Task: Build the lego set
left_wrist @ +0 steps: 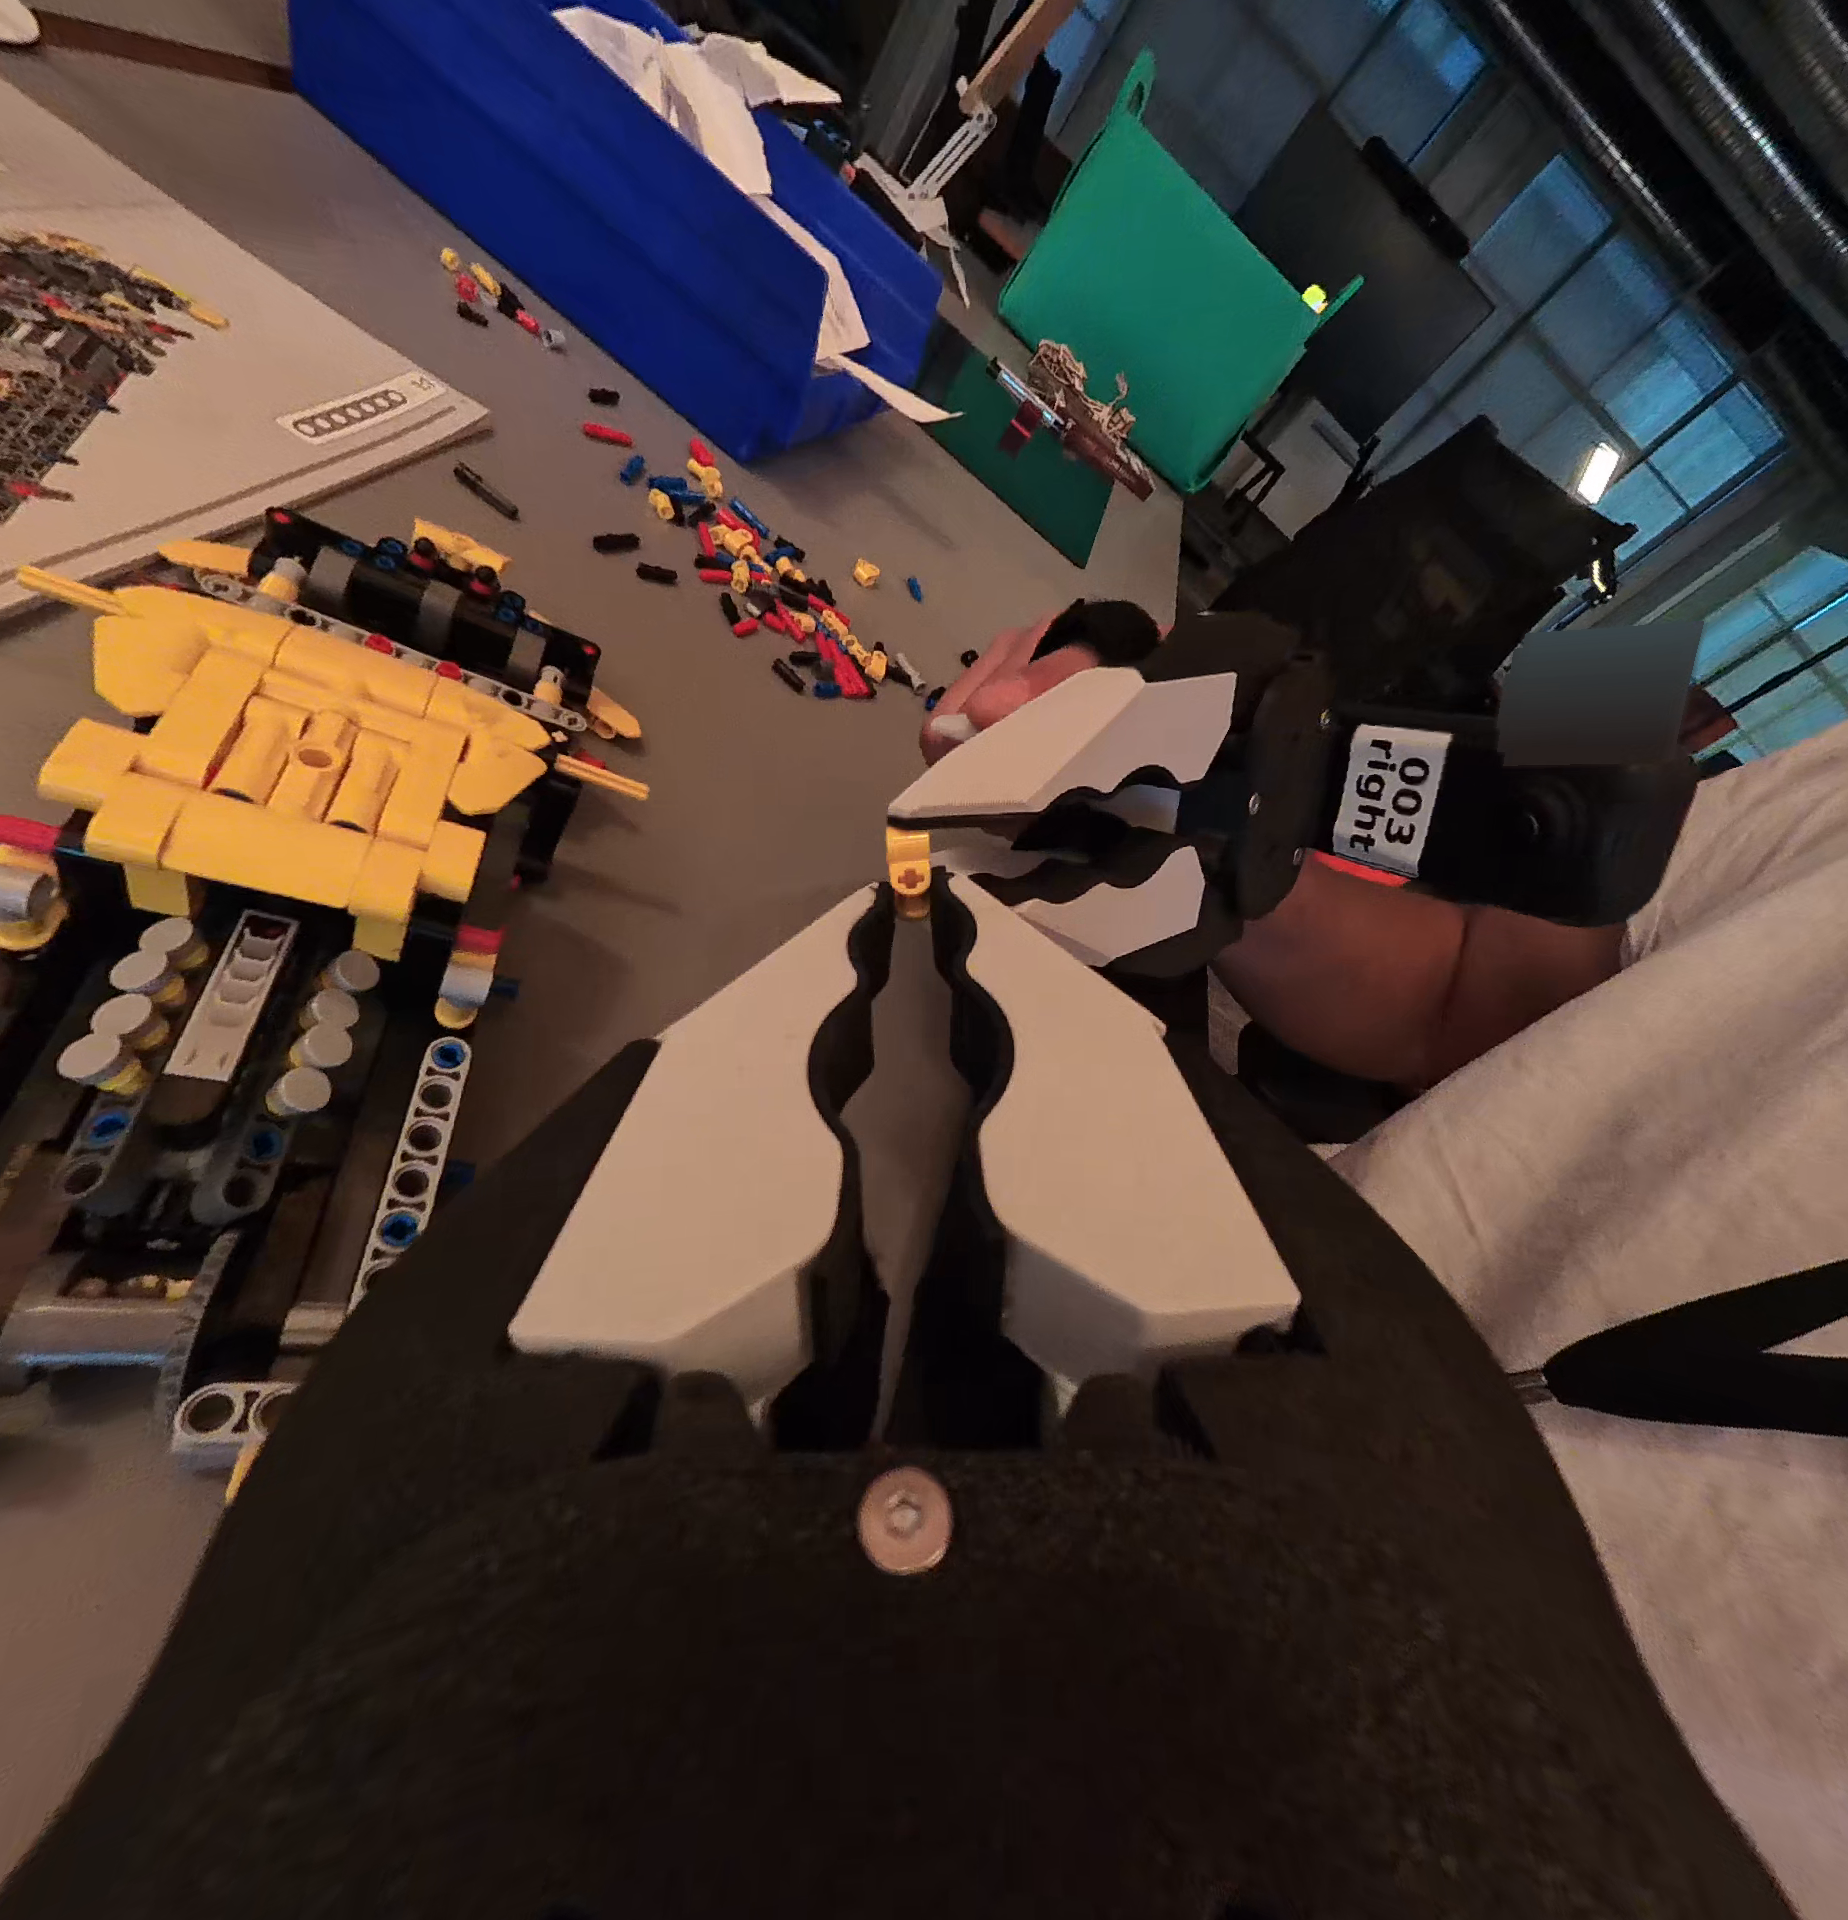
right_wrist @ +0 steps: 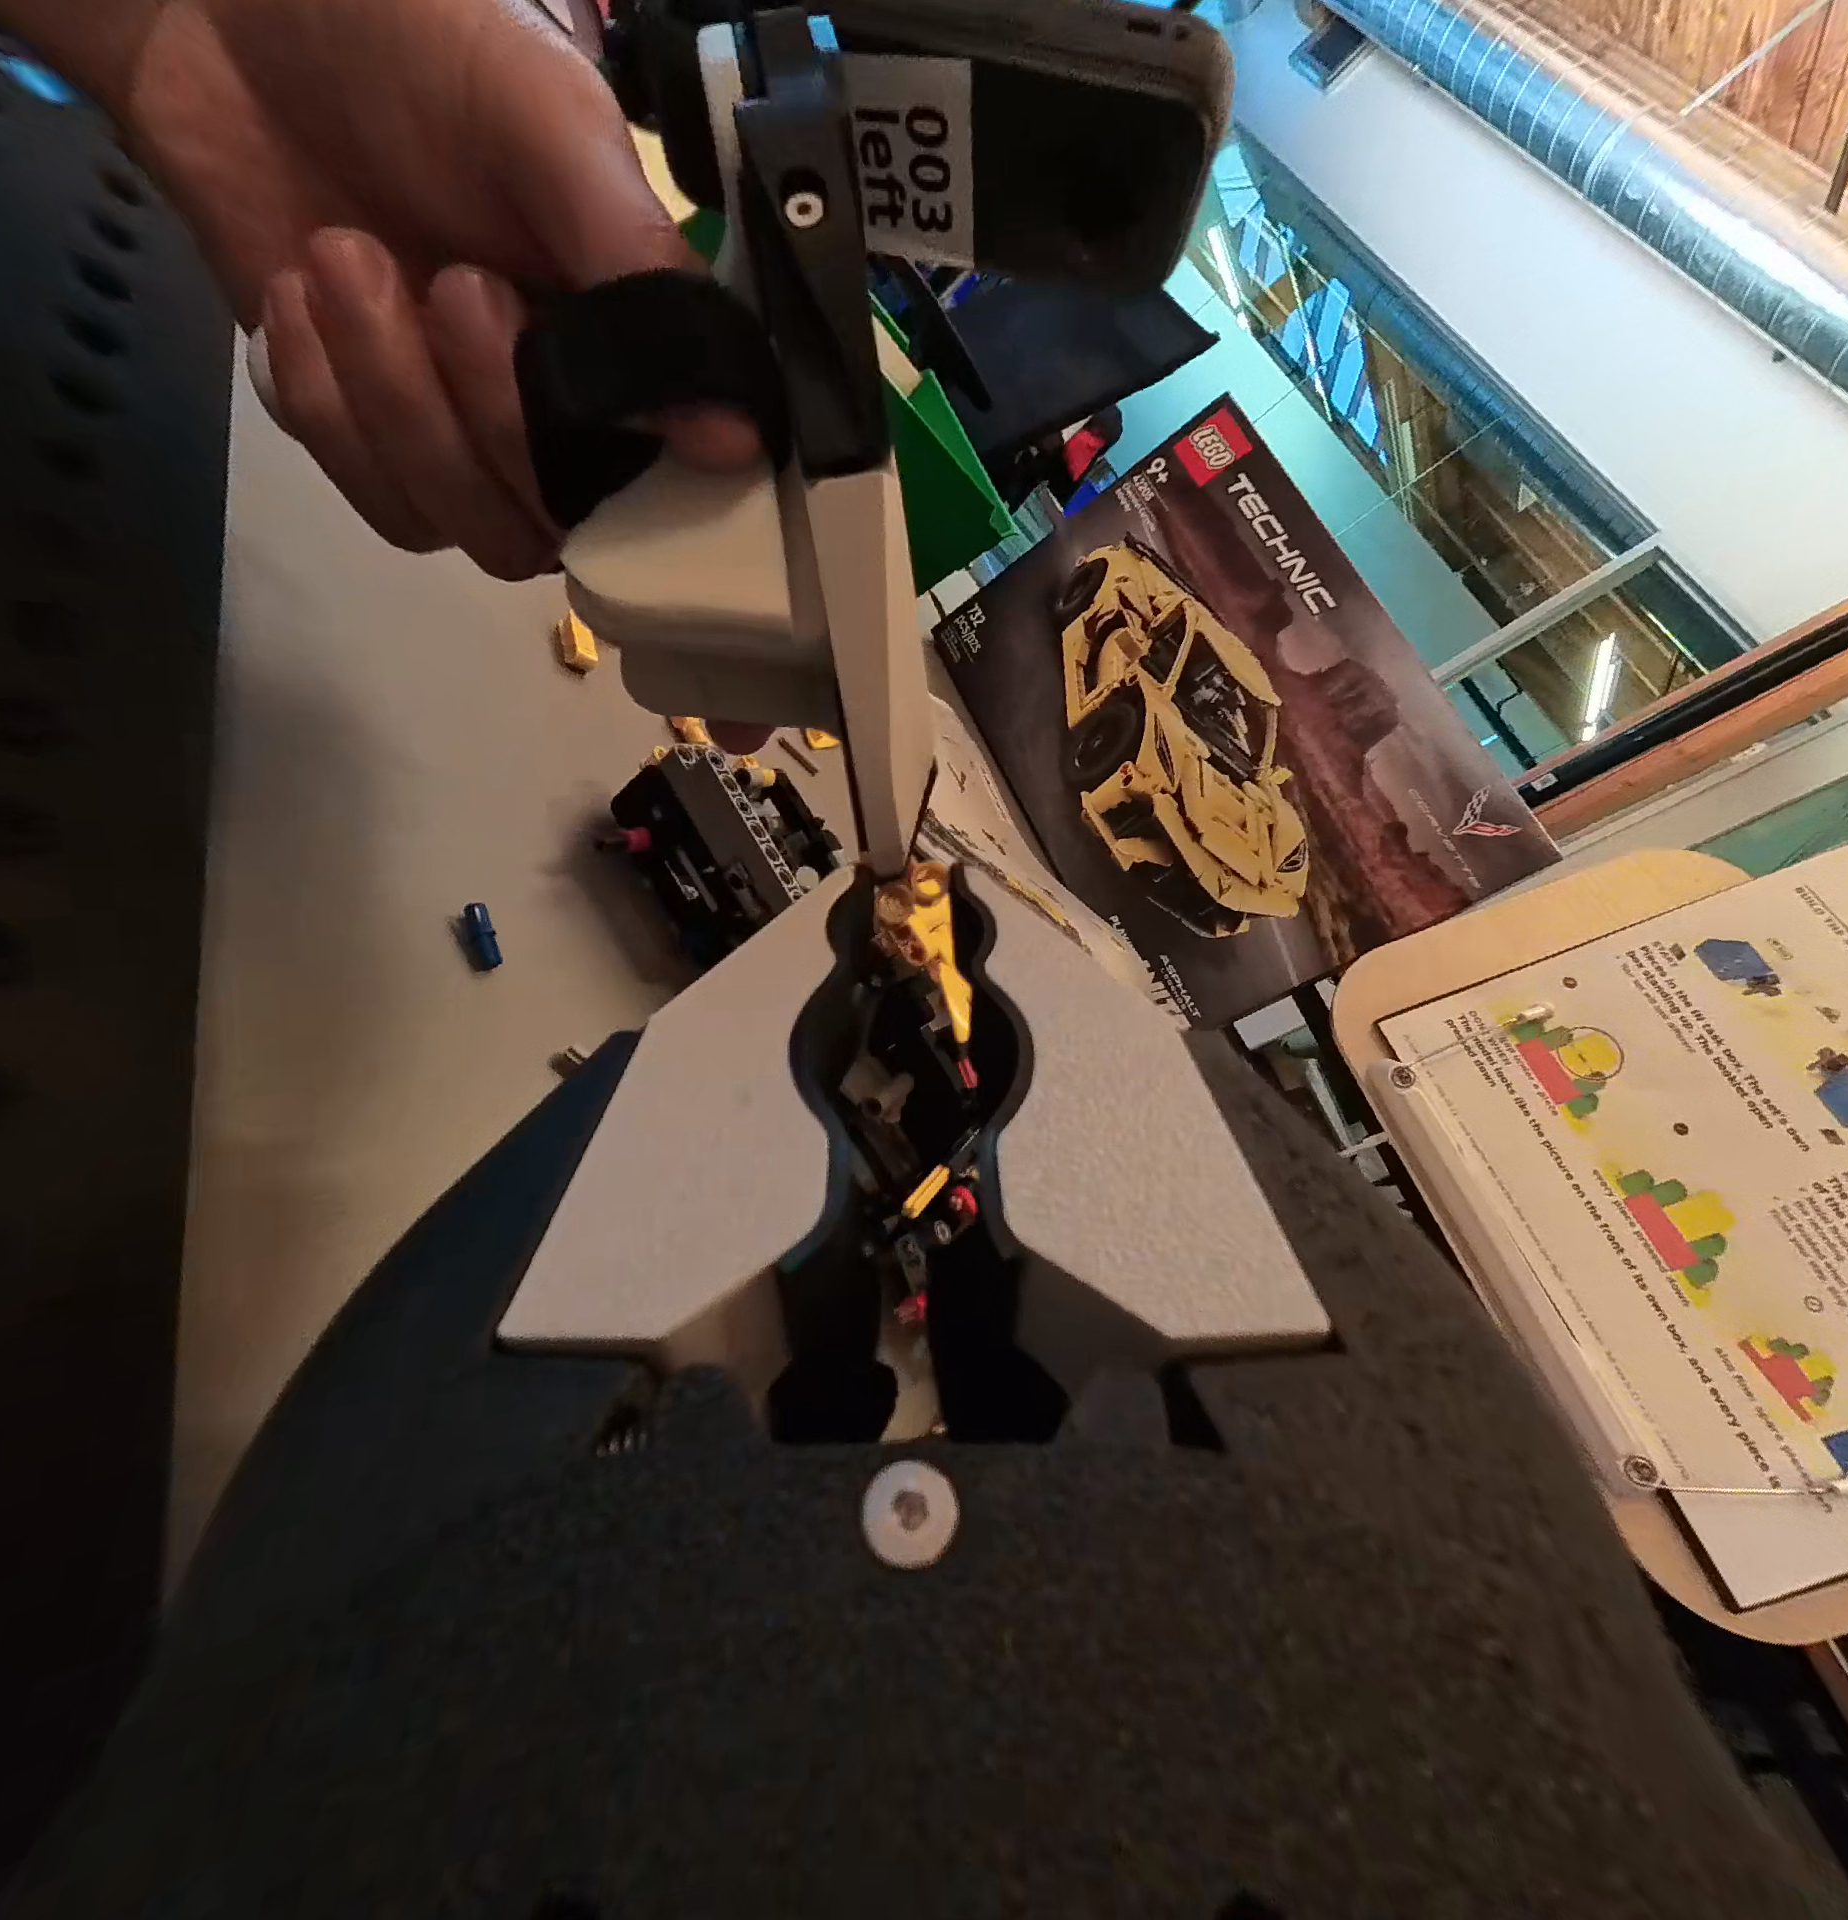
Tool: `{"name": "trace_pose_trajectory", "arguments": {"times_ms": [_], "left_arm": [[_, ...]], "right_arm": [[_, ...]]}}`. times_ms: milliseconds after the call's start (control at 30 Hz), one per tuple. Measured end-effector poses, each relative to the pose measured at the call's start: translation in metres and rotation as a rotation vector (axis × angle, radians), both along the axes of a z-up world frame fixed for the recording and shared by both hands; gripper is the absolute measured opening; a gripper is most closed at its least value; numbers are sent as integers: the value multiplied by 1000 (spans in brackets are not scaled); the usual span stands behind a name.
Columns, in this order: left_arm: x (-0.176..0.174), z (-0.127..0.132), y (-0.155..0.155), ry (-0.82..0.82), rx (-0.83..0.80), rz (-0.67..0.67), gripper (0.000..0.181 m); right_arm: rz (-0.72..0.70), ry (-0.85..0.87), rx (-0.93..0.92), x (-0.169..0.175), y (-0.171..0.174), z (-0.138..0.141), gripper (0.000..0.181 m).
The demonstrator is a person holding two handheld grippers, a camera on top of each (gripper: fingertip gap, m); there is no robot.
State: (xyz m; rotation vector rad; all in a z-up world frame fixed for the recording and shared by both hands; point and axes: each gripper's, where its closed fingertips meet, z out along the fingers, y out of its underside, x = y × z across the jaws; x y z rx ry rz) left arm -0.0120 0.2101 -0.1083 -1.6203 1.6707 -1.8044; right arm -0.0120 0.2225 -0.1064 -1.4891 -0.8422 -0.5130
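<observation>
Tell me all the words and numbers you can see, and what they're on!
I can't repeat writing; these carry it:
White sticker on the right gripper.
White sticker on the left gripper.
Box picturing a yellow car.
Sheet on a wooden board, mostly too small.
Open booklet, small mark, blurred.

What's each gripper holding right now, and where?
Both pinch one small yellow plastic connector piece: left gripper at its lower end, right gripper at its upper end.

Yellow connector piece [left_wrist: 909, 871], white fingers [left_wrist: 754, 1122] (black-lined), blue bin [left_wrist: 587, 208], grey table [left_wrist: 795, 769].
</observation>
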Motion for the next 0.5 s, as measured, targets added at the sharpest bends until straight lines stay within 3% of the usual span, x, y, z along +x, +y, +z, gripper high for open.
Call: {"name": "trace_pose_trajectory", "arguments": {"times_ms": [67, 133, 200, 267, 333, 367, 500], "left_arm": [[-1, 5, -1, -36, -13, -3, 6], [-2, 24, 3, -125, -96, 5, 6], [-6, 53, 12, -269, -228, 44, 7], [-8, 76, 19, -409, -310, 104, 6], [-6, 86, 18, -479, -328, 148, 6], [-4, 87, 15, -496, -316, 162, 6], [4, 86, 12, -514, -276, 246, 6]], "right_arm": [[5, 84, 10, 0, -1, 5, 14], [31, 304, 7, 0, -4, 20, 17], [121, 686, -44, 2, -7, 44, 27], [248, 1213, -93, 11, 0, 69, 33], [504, 1619, -139, 9, 0, 87, 31], [534, 1716, -137, 12, 4, 85, 25], [628, 1803, -113, 9, 2, 84, 19]]}}
